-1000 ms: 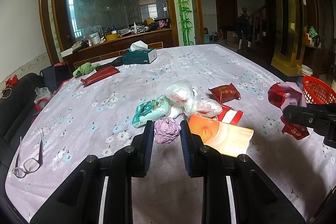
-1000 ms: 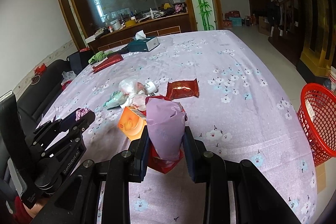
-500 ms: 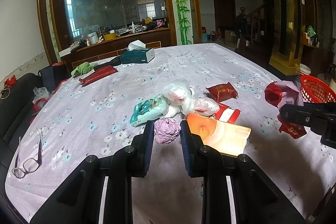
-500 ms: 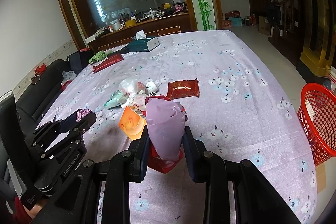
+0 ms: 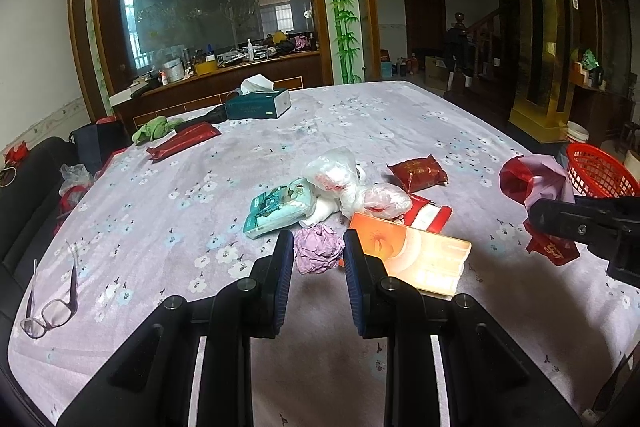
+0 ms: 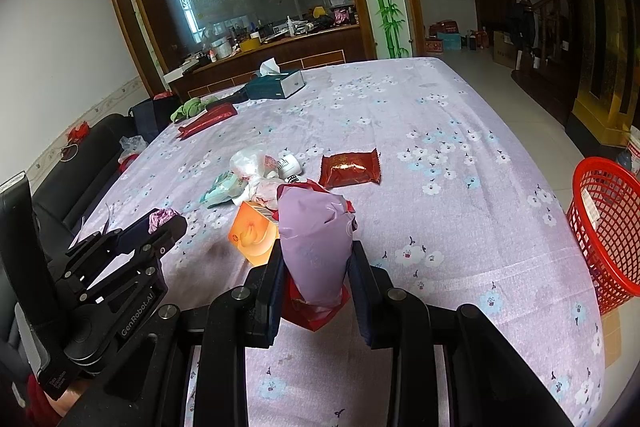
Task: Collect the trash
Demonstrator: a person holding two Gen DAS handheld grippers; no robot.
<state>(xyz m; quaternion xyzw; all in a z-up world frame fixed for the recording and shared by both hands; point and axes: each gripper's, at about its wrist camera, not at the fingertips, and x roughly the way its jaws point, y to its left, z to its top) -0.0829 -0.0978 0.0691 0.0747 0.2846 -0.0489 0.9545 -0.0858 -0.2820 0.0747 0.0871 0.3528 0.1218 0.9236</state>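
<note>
My left gripper is shut on a crumpled purple wad, held just above the tablecloth; the same wad shows at its tips in the right wrist view. My right gripper is shut on a purple plastic bag with a red wrapper under it. That bundle hangs at the right in the left wrist view. On the table lies a pile: a teal tissue pack, clear plastic bags, a red snack packet and an orange box. A red mesh basket stands on the floor beyond the table's right edge.
Glasses lie near the table's left front edge. At the far end sit a tissue box, a long red packet and a green cloth. A black sofa runs along the left side.
Both grippers keep their loads. The left gripper has drifted slightly back from the pile; the right gripper has hardly moved.
</note>
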